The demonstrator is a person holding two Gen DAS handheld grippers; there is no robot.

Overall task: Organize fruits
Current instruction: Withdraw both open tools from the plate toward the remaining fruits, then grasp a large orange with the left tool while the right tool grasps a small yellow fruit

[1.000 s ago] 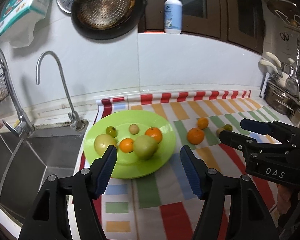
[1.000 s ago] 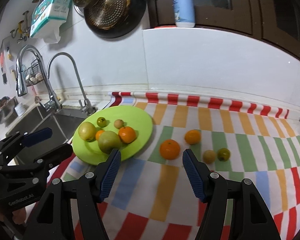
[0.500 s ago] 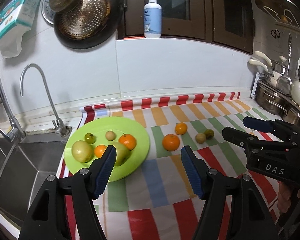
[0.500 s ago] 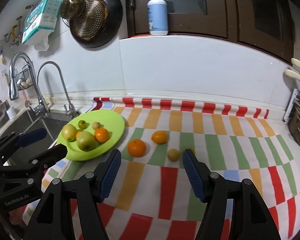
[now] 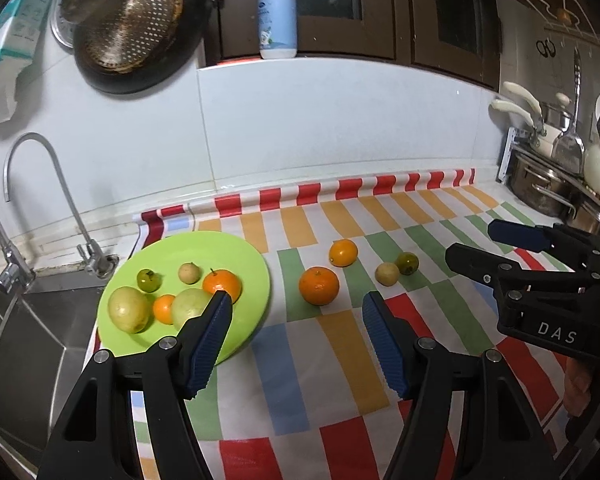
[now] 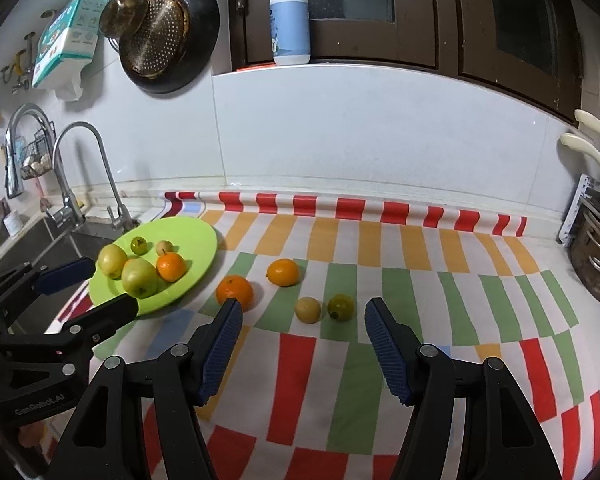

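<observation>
A green plate (image 5: 236, 248) (image 6: 198, 236) near the sink holds several fruits: two pale green ones, two oranges, a small green and a small tan fruit. On the striped cloth lie a large orange (image 5: 318, 285) (image 6: 234, 291), a smaller orange (image 5: 343, 252) (image 6: 283, 272), a tan fruit (image 5: 387, 273) (image 6: 307, 309) and a dark green fruit (image 5: 407, 263) (image 6: 341, 307). My left gripper (image 5: 296, 340) is open and empty, in front of the large orange. My right gripper (image 6: 300, 344) is open and empty, in front of the tan and green fruits.
A steel sink (image 5: 24, 336) with a tap (image 5: 40, 184) lies left of the plate. Pots (image 5: 548, 188) stand at the right end of the counter. Pans hang on the wall (image 6: 168, 40), and a soap bottle (image 6: 290, 24) stands on the ledge.
Both views have shifted right and pulled back from the plate; the loose fruits on the cloth now sit in front of the grippers. Both grippers stay open and empty.
</observation>
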